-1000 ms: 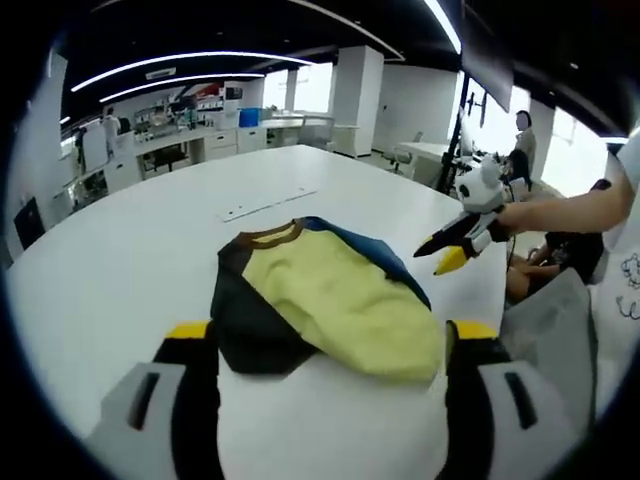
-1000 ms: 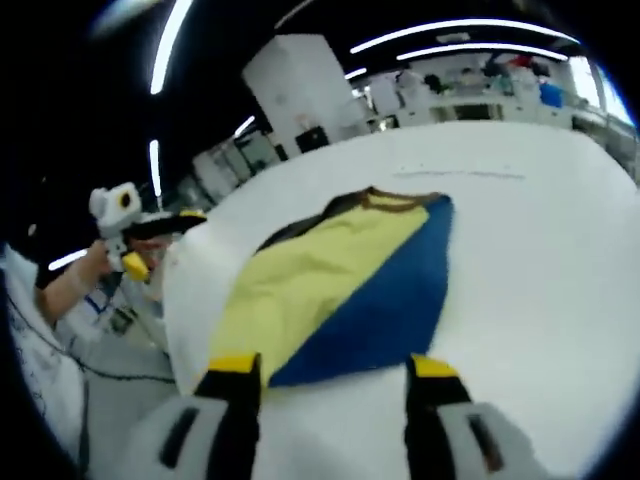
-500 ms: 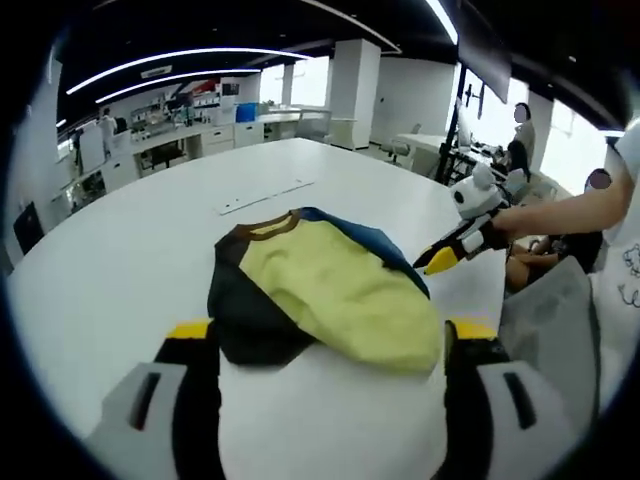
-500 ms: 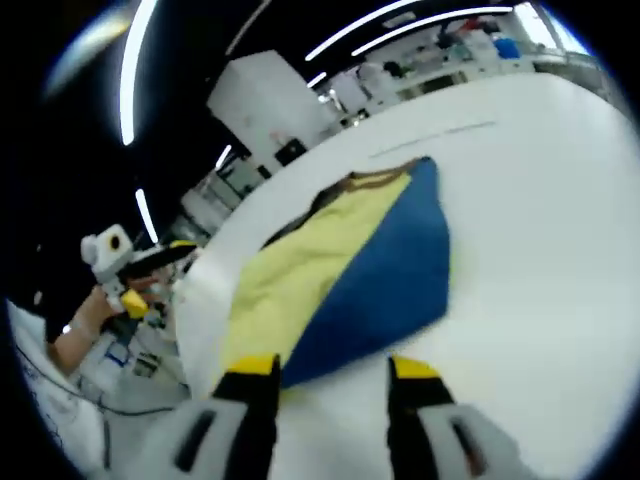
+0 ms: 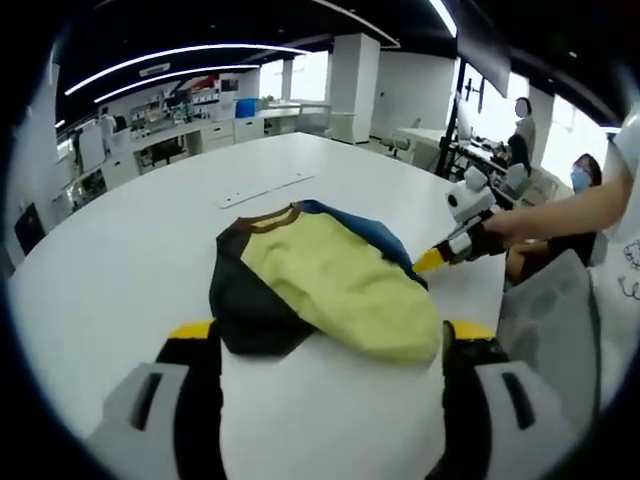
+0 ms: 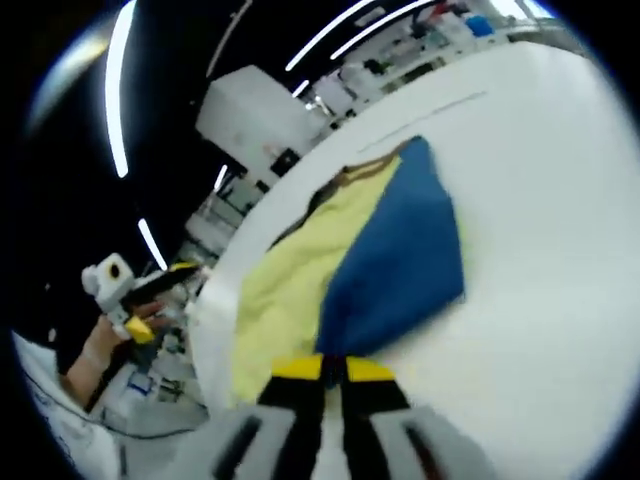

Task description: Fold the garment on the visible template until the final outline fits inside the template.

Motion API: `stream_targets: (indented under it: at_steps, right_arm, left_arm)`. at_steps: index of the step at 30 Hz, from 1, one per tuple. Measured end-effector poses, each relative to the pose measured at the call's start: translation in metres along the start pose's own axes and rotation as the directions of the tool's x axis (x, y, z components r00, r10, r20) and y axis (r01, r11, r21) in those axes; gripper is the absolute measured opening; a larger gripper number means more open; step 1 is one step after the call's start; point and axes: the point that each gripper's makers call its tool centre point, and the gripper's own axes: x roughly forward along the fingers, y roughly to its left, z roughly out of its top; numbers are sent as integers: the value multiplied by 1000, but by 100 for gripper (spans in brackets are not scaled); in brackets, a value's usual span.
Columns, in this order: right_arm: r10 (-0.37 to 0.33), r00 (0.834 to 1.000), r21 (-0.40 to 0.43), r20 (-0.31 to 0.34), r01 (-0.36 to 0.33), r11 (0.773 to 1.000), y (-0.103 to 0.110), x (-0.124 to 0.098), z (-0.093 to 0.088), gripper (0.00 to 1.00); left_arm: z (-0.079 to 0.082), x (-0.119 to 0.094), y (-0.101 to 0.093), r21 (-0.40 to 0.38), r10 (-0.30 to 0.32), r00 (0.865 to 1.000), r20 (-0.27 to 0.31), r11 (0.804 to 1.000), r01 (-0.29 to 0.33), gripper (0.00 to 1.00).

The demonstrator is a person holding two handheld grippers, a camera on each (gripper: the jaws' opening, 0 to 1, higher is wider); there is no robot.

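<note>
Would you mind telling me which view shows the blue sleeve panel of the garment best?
The right gripper view: the blue sleeve panel lies broad and unobstructed, running toward the right gripper. The left gripper view shows just a thin strip of it behind the yellow front of the garment.

In the right gripper view, the near edge of the garment point(image 6: 385, 275) was hidden behind the closed yellow tips of the right hand-held gripper point(image 6: 334, 368), so actual pinching of cloth could not be confirmed. In the left gripper view, the right hand-held gripper's tips point(image 5: 432, 260) were partly masked by the garment's point(image 5: 320, 280) blue hem. The garment's underside and any template beneath it were concealed against the surface point(image 5: 120, 250). The left hand-held gripper point(image 5: 320, 345) bases were cut off by the lower edge. The background benches point(image 5: 190, 135) were possibly laboratory counters, too small to resolve.
</note>
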Motion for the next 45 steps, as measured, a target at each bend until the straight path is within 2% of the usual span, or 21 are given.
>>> stream_targets:
  at_steps: [4, 8, 9, 10, 11, 13, 16, 20, 24, 28, 32, 45]
  right_arm:
    - [11, 1000, -53, 1, -11, 999, 19, -6, 10, 0]
    - [40, 999, -75, 25, -38, 996, 38, -5, 31, 0]
    - [38, 999, -101, 27, -35, 994, 41, -4, 36, 0]
    - [39, 999, -153, 20, -35, 988, 46, -1, 41, 0]
    - [40, 999, -168, 17, -37, 985, 50, 2, 45, 0]
    - [53, 998, -175, 17, -49, 983, 60, 11, 55, 0]
    - [45, 999, -230, 6, -43, 972, 67, 25, 68, 0]
    - [39, 999, -266, -13, -41, 963, 77, 42, 74, 0]
    - [21, 999, -286, -41, -32, 958, 77, 59, 73, 0]
    - [-2, 998, -306, -65, -18, 952, 77, 74, 64, 0]
    - [-29, 996, -318, -86, 1, 948, 66, 90, 61, 0]
    - [-139, 979, -415, -151, 65, 908, 45, 105, 35, 0]
  left_arm:
    - [-4, 0, 1, -12, 0, 1000, 0, 1000, 0, 88]
    - [-6, 2, -1, -18, -3, 1000, -1, 1000, 3, 87]
    - [-6, 2, -1, -21, -5, 1000, 1, 1000, 5, 87]
    - [-5, 2, -2, -22, -6, 1000, 2, 1000, 6, 87]
    - [-5, 2, -2, -22, -5, 1000, 3, 1000, 5, 87]
    - [-5, 2, -2, -23, -6, 1000, 6, 1000, 6, 87]
    - [-4, 2, -3, -26, -5, 1000, 9, 1000, 5, 87]
    - [-7, 0, -3, -31, -2, 1000, 8, 1000, 3, 86]
    - [-10, -2, -2, -43, 4, 1000, 6, 999, -4, 86]
    - [-13, -3, 0, -54, 9, 1000, 6, 998, -9, 86]
    - [-16, -2, 0, -61, 9, 1000, 2, 998, -9, 85]
    - [-17, 2, -3, -74, 6, 1000, 5, 997, -5, 85]
